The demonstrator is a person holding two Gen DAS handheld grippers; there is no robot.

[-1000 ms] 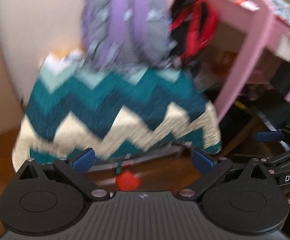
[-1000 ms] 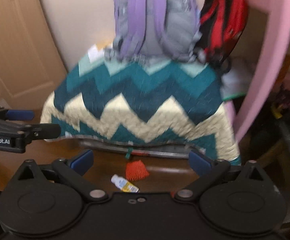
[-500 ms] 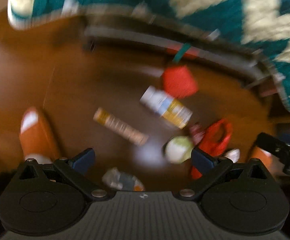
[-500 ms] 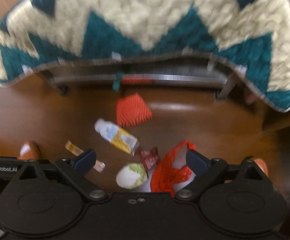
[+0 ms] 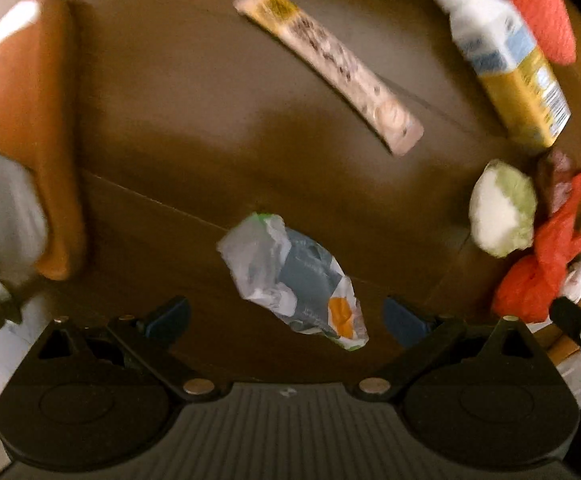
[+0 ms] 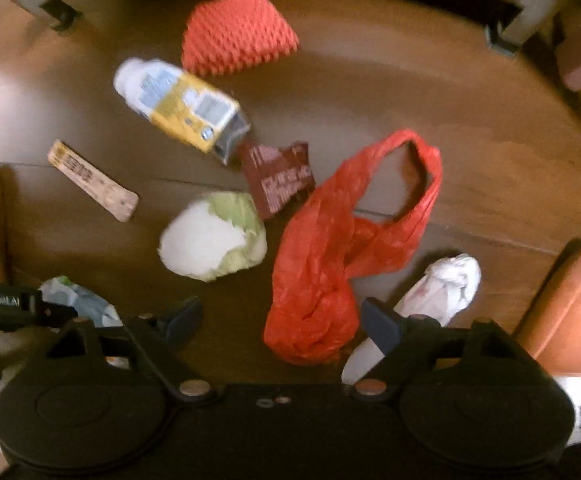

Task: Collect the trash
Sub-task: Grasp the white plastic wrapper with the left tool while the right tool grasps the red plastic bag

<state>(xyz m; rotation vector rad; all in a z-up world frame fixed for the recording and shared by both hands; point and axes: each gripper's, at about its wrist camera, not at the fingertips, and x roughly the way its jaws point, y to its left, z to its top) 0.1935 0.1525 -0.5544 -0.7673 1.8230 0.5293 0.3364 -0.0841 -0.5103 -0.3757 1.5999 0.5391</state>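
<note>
Right gripper is pointing down, jaws just narrowing yet apart, straddling the crinkly red plastic bag at lower centre; left gripper is hanging spread over a crumpled wrapper.

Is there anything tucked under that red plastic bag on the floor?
A white crumpled wad pokes out beside the red plastic bag, and the brown wrapper lies at its upper edge. Whether either reaches under it, or what else it covers, cannot be seen.

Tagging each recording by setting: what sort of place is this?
Probably a room in a home: a wooden floor, orange slippers on it, and metal furniture legs at the top edge.
</note>
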